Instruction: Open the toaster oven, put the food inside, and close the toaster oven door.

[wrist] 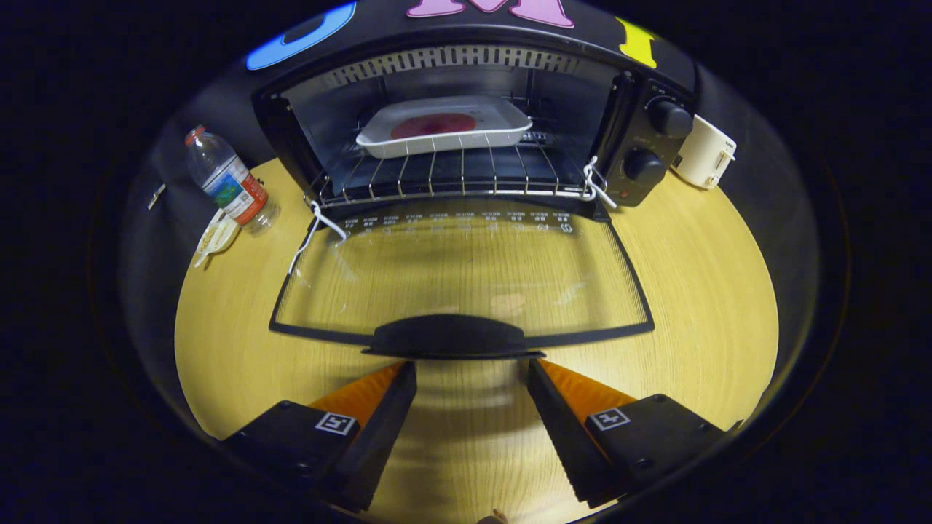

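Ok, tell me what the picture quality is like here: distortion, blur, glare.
Gripper view: fisheye bends the table edge and the door frame into curves; the oven, tray and bottle look sharp; the wood between the open gripper fingers is smeared; the glass door shows faint pale reflections; the surroundings fall into darkness.

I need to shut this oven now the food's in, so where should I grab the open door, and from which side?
Grip the door handle, the dark bar at the glass door's free edge, just ahead of the open hand-held gripper. Come straight forward, a finger past each end; it lies crosswise, and the door lies flat, hinged at the toaster oven.
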